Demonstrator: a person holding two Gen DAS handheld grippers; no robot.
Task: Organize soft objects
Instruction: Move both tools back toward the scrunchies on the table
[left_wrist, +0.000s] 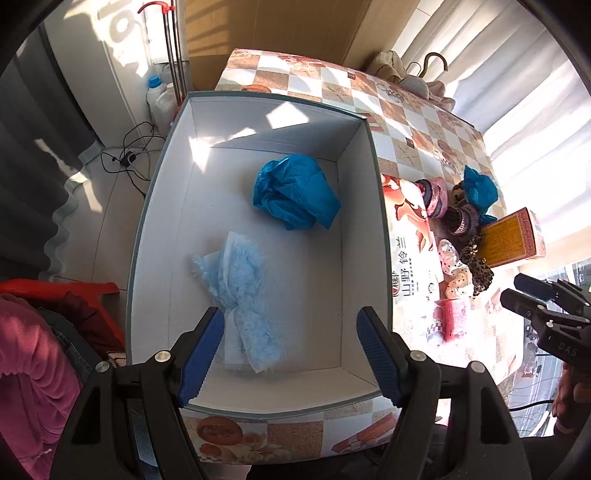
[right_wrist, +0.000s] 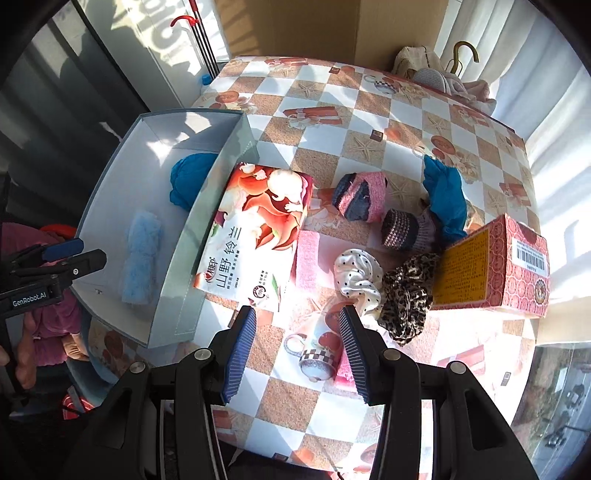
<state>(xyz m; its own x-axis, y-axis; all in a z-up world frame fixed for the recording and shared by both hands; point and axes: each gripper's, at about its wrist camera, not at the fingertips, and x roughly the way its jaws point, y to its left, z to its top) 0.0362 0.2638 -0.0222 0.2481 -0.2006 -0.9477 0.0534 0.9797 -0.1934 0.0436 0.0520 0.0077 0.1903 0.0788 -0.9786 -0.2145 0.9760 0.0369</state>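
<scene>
A grey box with a white inside holds a crumpled blue plastic cover and a fluffy light-blue cloth. My left gripper is open and empty above the box's near end, just by the fluffy cloth. My right gripper is open and empty over the table, its right finger close to a white polka-dot scrunchie. Near it lie a leopard scrunchie, a pink cloth, pink-and-navy knit pieces, a striped knit piece and another blue cover.
A tissue pack lies against the box's right wall. A red carton stands at the right. The checkered tablecloth covers the table. Clothes and a hanger sit at the far edge. A red stool stands left of the table.
</scene>
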